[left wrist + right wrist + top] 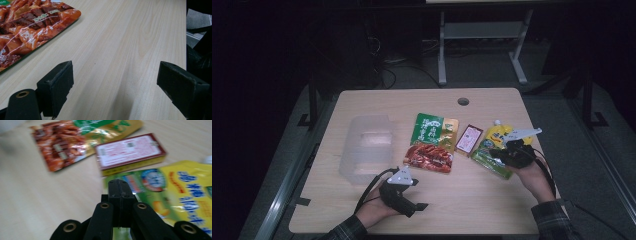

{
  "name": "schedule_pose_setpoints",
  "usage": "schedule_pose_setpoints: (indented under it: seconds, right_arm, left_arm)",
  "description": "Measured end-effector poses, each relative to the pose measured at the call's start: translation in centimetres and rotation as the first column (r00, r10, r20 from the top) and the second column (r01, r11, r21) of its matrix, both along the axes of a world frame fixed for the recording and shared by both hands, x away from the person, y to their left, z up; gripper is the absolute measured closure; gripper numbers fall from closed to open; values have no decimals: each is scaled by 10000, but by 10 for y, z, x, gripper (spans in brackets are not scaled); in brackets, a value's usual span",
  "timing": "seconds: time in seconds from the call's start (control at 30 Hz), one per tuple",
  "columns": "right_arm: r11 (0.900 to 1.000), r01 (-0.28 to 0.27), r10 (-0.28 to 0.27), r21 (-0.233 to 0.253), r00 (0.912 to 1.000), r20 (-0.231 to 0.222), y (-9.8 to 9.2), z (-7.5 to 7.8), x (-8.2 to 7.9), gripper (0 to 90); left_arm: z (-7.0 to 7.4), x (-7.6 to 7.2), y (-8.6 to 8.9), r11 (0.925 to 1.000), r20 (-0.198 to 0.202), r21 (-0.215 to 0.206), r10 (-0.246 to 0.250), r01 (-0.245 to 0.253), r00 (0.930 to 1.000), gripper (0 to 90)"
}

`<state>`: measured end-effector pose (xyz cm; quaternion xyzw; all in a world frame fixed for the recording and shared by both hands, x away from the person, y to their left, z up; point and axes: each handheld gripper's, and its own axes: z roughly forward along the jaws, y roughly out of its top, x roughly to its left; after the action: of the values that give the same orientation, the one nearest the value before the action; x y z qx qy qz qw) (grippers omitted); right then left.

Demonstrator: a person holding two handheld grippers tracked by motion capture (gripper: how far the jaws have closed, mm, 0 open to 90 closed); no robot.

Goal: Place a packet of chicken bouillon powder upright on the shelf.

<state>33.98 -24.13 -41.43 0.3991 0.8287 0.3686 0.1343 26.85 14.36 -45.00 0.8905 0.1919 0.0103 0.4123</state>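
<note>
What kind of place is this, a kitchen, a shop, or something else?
Most likely a lab or recording room, not a kitchen. A bare wooden table with a cable hole stands in a dark room. Loose cables lie on the floor by a metal frame, and snack packets are laid out as props.

Dim room, table point(492, 200) lit from overhead; surroundings fall to black. Glare streaks the snack packet point(30, 32); right gripper view blurred, soft shadows.
</note>
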Motion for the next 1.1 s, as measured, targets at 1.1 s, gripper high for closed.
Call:
schedule_pose_setpoints:
  seconds: [1.1]
  right_arm:
    - [9910, -187, 65, -1322, 9957, -921, -15, -30, 17, 900]
  left_arm:
    - [1, 0, -1, 9999, -80, -20, -162, 162, 9998, 139]
